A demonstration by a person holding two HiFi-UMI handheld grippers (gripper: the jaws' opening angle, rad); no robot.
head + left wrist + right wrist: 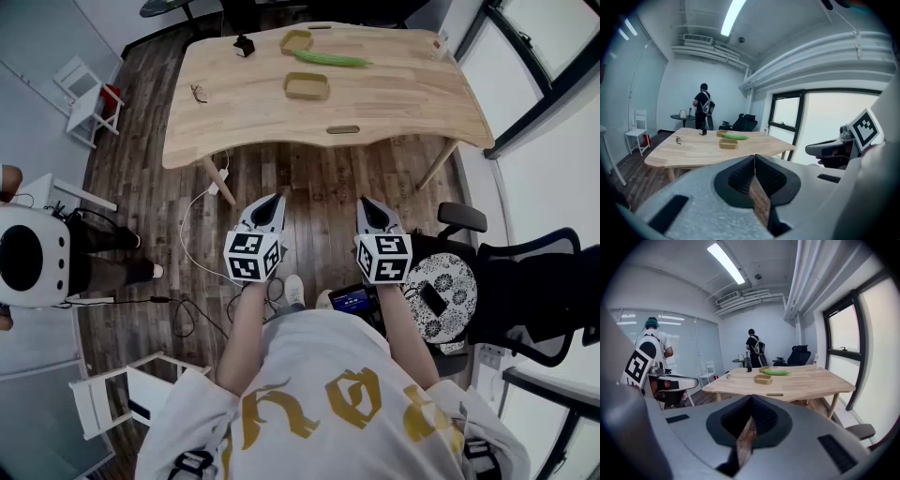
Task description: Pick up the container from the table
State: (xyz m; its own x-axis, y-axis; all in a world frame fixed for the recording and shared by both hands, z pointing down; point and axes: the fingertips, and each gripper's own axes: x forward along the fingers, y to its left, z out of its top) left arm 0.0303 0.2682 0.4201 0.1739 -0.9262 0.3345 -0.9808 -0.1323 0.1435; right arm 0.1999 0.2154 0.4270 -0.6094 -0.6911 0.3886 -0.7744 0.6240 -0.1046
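Observation:
A shallow wooden container (307, 86) sits near the middle of the light wooden table (403, 103). It also shows as the container (728, 144) in the left gripper view and the container (762, 379) in the right gripper view. A second container (296, 40) lies farther back, beside a long green vegetable (333, 59). My left gripper (272, 200) and right gripper (368, 202) hang side by side over the floor, well short of the table's near edge. Both are shut and empty, with the left jaws (754, 157) and the right jaws (751, 398) closed together.
Glasses (199, 93), a small black object (245, 45) and a bottle (440, 45) also lie on the table. A black office chair (534, 281) and a patterned stool (445, 291) stand at my right. Cables (202, 244) run over the floor. A person (702, 107) stands beyond the table.

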